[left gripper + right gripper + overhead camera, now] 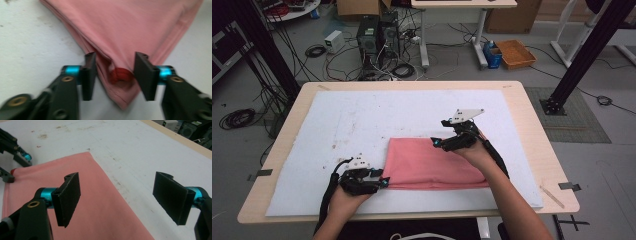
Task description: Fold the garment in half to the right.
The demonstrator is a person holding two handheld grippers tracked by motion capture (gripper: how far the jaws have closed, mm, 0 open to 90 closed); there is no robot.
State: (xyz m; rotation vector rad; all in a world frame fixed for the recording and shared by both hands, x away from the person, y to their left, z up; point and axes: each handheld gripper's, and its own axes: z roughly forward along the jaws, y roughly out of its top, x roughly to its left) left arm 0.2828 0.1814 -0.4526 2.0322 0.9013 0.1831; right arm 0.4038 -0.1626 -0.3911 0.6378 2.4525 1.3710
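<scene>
A folded pink cloth (432,165) lies on the white mat (362,115), right of the middle and toward the near edge. My left gripper (384,178) sits low at the cloth's near left corner. In the left gripper view that corner of the cloth (130,25) lies between the two pads, with a small red bit (121,76) bunched at the tip; the left gripper (115,75) stands partly apart and I see no firm pinch. My right gripper (436,142) hovers over the cloth's far edge. The right gripper (117,200) is wide open above the cloth (87,195) and mat, holding nothing.
The mat covers most of a light wooden table (522,100). Beyond the table the floor holds computer towers (377,32), tangled cables and an orange basket (516,53). The other hand's gripper (15,162) appears at the far left of the right gripper view.
</scene>
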